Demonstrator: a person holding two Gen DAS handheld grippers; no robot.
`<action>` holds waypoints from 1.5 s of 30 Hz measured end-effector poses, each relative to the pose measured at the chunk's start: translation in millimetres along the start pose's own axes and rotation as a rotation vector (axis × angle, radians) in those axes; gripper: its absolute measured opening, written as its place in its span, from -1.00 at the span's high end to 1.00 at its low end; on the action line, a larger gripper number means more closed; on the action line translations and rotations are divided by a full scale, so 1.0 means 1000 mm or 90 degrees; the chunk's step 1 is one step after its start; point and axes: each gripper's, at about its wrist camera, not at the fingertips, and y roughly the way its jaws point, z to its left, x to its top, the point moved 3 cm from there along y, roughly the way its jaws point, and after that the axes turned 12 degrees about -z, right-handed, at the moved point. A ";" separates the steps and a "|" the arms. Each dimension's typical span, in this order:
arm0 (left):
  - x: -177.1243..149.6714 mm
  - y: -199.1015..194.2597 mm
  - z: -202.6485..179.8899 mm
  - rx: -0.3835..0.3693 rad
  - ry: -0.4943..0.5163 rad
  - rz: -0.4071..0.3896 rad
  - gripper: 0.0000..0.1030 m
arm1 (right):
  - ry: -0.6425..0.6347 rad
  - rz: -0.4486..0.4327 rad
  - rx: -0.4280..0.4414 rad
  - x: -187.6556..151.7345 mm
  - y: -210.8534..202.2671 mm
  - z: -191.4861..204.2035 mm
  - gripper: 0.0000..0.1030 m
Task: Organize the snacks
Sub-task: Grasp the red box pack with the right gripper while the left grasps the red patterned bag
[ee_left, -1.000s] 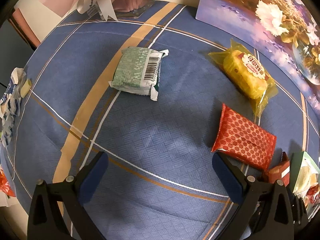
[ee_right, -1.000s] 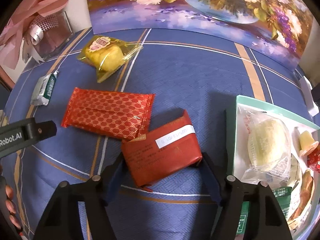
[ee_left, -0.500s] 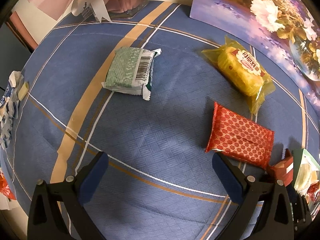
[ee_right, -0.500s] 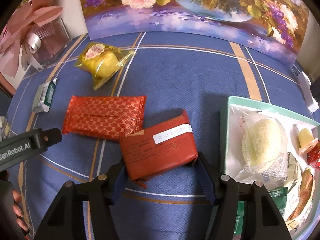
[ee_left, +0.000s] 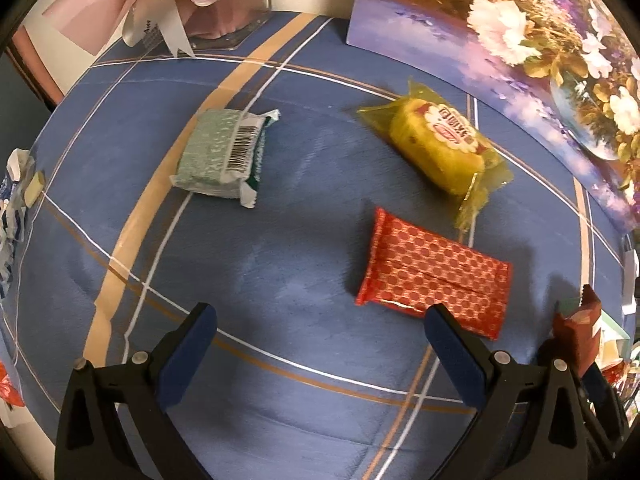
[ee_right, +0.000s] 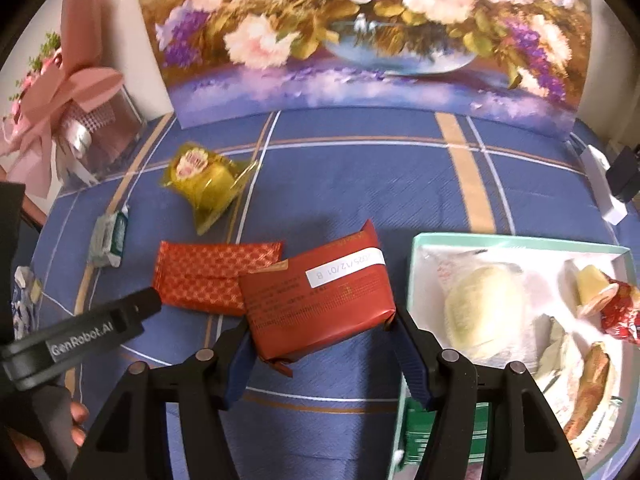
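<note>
My right gripper (ee_right: 322, 354) is shut on a dark red snack packet with a white date label (ee_right: 318, 294) and holds it lifted above the blue cloth, left of the mint-green tray (ee_right: 520, 242). The tray holds several snacks. My left gripper (ee_left: 320, 356) is open and empty above the cloth. Ahead of it lie a red patterned packet (ee_left: 434, 274), a yellow cake packet (ee_left: 440, 146) and a green-white packet (ee_left: 222, 152). The same three show in the right wrist view: red (ee_right: 212, 274), yellow (ee_right: 208, 184), green-white (ee_right: 108, 236).
A floral painting (ee_right: 360, 40) stands along the back of the table. A pink ribboned gift box (ee_right: 72, 120) stands at the back left. Wrappers (ee_left: 16, 200) lie at the cloth's left edge. A white object (ee_right: 604, 188) lies at the back right.
My right gripper has closed on the dark red packet and lifted it up off the cloth. My left gripper has drifted forward and right, still open.
</note>
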 end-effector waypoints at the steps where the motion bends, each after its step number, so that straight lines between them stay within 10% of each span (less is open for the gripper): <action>1: 0.000 -0.001 -0.002 -0.002 -0.001 -0.001 -1.00 | 0.003 -0.003 -0.003 0.000 -0.003 -0.001 -0.27; 45: -0.001 0.043 -0.062 0.080 0.007 0.009 -1.00 | 0.054 -0.047 -0.014 0.022 -0.032 -0.045 -0.27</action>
